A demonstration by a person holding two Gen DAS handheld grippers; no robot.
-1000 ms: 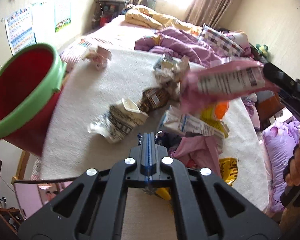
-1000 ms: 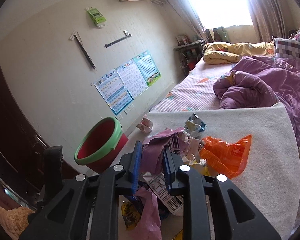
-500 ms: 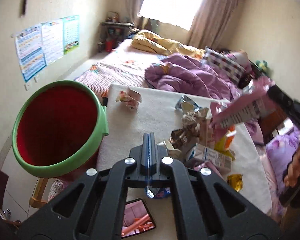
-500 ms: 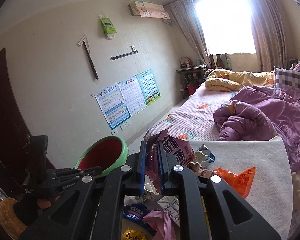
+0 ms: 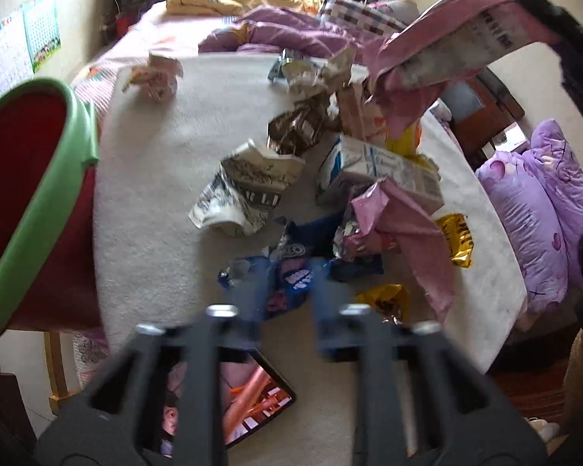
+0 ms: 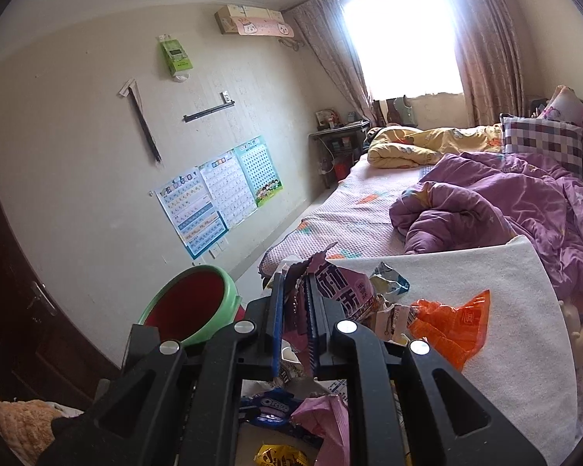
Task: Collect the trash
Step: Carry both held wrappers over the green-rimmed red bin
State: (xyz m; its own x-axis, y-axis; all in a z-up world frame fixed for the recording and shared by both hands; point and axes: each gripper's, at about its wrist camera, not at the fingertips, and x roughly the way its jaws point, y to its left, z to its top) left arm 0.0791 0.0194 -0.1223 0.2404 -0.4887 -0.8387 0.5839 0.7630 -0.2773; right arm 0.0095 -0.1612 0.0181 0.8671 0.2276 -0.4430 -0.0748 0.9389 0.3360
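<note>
Left wrist view looks down on a round tabletop [image 5: 155, 194] covered with a white fuzzy cloth. At its left edge stands a red bucket [image 5: 79, 116] with a green rim. The trash lies in a heap on the middle and right part of the cloth: a crushed white cup [image 5: 248, 190] with black print, a flattened milk carton [image 5: 377, 171], a brown foil wrapper [image 5: 295, 128], two yellow foil packets near the right edge, and a crumpled paper ball [image 5: 155, 73] alone on the far side. A phone [image 5: 260, 400] with a lit screen lies at the near edge.

The left gripper [image 5: 285, 272] is blurred, but its fingers stand spread apart, and a blue wrapper [image 5: 295, 275] lies on the cloth below the gap. In the right wrist view the word "OREO" can be read on this wrapper.

The right gripper [image 6: 293, 310] has its fingers pressed on a pink wrapper [image 6: 342, 291], which hangs in the air above the heap. It carries large white Chinese characters that I cannot read. An orange wrapper [image 6: 451, 318] also has a small white label, too small to read.

Behind the tabletop is a bed [image 6: 349, 213] with a purple quilt [image 6: 486, 202], a yellow blanket and a checked pillow. Colourful charts [image 6: 217, 190] hang on the wall, and a bright window [image 6: 400, 31] has brown curtains.
</note>
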